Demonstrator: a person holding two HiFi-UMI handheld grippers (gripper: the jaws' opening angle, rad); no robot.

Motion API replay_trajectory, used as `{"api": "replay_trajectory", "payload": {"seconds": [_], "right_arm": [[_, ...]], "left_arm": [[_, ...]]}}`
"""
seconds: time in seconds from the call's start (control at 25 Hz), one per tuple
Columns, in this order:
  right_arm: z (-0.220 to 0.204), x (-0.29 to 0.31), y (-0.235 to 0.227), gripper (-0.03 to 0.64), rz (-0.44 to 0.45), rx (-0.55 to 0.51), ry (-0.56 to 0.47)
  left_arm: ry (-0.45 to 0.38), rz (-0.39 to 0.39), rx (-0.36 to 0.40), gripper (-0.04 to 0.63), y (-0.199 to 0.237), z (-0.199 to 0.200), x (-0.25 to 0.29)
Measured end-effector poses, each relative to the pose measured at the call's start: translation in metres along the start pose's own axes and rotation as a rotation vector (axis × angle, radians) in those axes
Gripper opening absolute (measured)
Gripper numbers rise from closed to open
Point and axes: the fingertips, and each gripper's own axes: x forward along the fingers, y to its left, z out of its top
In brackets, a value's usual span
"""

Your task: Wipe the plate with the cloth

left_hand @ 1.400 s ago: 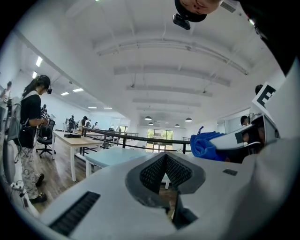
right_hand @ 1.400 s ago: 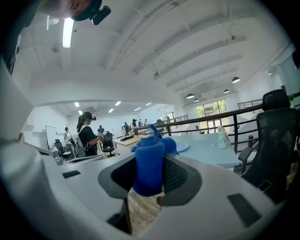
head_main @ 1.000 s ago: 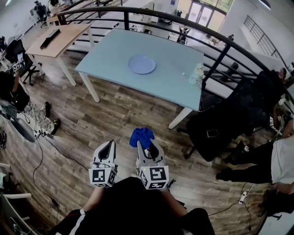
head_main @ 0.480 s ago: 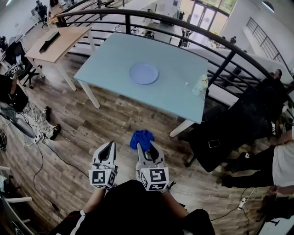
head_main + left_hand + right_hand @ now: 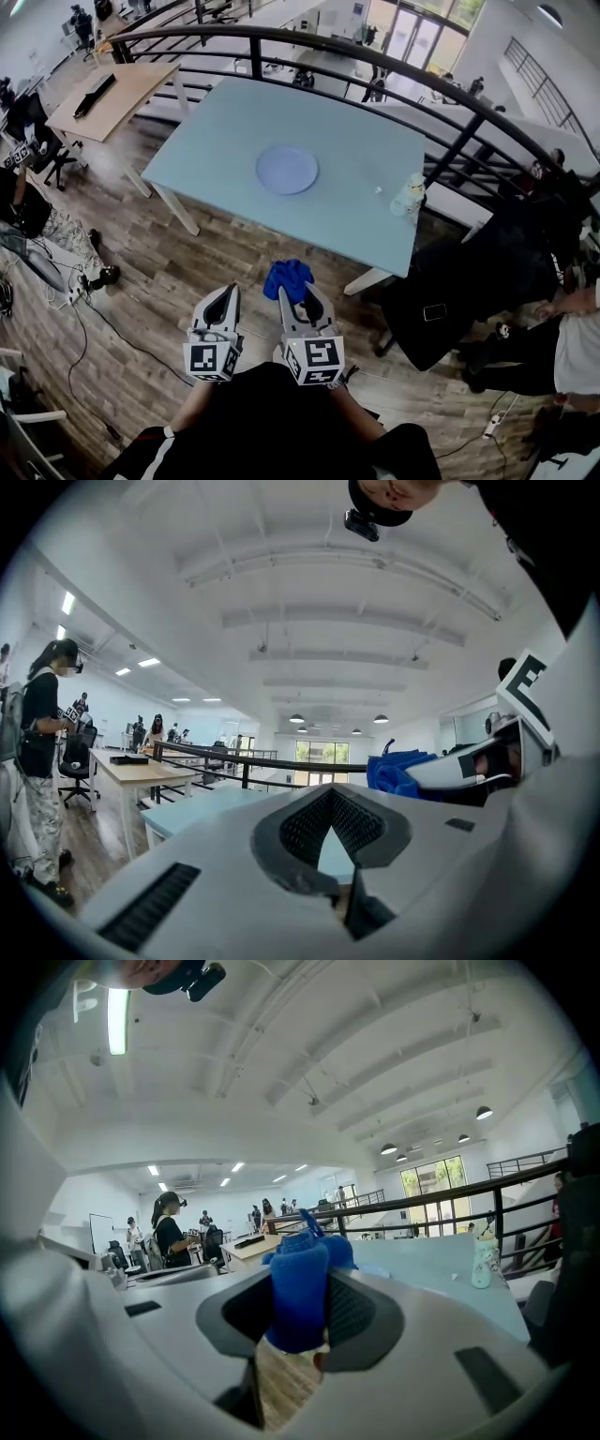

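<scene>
right tool (image 5: 306, 294) clamps blue cloth (image 5: 287, 277); left tool (image 5: 227, 294) closed, empty; plate (image 5: 287, 170) on table (image 5: 361, 183).

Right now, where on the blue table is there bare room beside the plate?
The table is bare round the plate: a wide patch toward its left edge, a strip along the near edge, another toward the railing. Only the right edge is occupied, by a small bottle. The right tool holds the cloth.
</scene>
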Motion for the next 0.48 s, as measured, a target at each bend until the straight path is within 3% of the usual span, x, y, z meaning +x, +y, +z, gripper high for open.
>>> {"api": "replay_trajectory", "payload": {"seconds": [0.48], "right_arm": [[0.010,0.038,-0.031,0.120,0.036,0.004,0.001]], "left_arm": [[-0.006,0.046,0.006,0.001,0.002,0.001,0.044]]}}
